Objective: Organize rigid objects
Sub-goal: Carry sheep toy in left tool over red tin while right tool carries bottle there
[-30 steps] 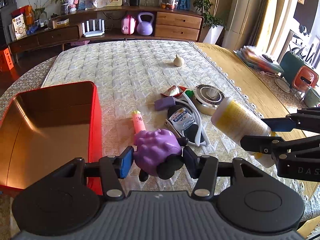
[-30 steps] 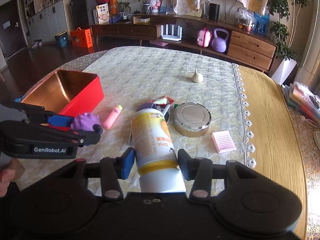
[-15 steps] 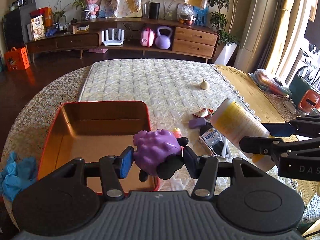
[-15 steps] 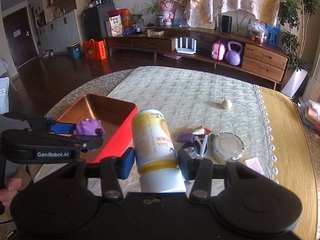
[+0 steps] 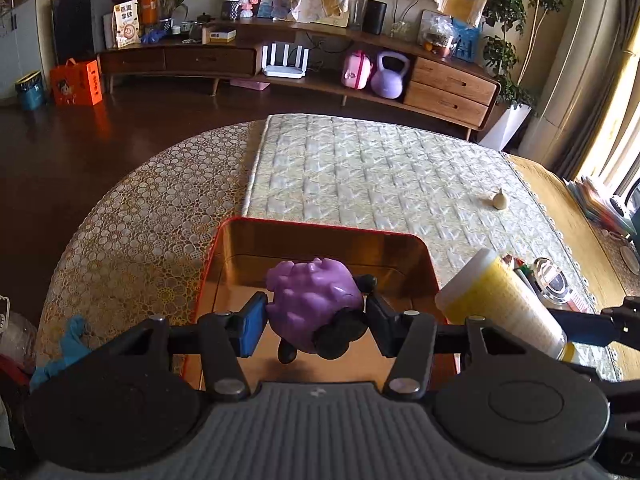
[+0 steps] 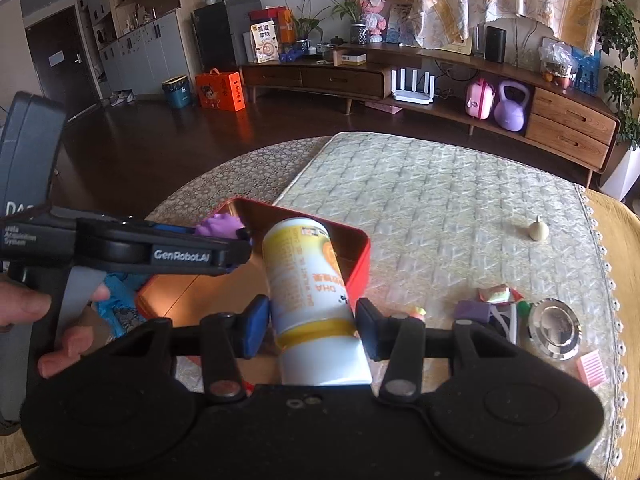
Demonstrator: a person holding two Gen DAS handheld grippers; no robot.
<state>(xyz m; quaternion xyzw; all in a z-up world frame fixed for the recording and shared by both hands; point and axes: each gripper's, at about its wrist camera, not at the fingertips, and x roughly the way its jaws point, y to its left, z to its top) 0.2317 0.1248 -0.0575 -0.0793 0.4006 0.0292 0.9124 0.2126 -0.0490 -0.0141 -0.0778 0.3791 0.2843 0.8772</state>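
Two grippers, each clamped on one thing. Left gripper [image 5: 314,322] closed on one purple knobbly toy [image 5: 312,304] with black feet, held above the open inside of one red tin [image 5: 320,228]; seen from the right wrist view as a black arm [image 6: 160,254] reaching in from the left, with the toy [image 6: 220,226] poking out past its tip over the tin's far corner. Right gripper [image 6: 312,330] closed on one yellow-and-white bottle [image 6: 312,292], white cap end toward the camera, printed side up, lying over the tin's near right corner [image 6: 358,264]; in the left wrist view the same bottle [image 5: 500,304] angled just beside the tin's right wall.

Nothing visible inside the tin apart from its coppery floor. One pale garlic bulb [image 6: 538,230] alone on the quilted cloth [image 6: 440,208], well apart from everything else. To the right, one small cluster: one round silver tin [image 6: 554,328], one purple block [image 6: 472,311], one red-and-white wrapper [image 6: 498,294], and beneath them possibly one dark device with white cords, too crowded to tell. One pink ridged pad [image 6: 592,368] near the table edge. One blue glove [image 5: 60,354] left of the tin.
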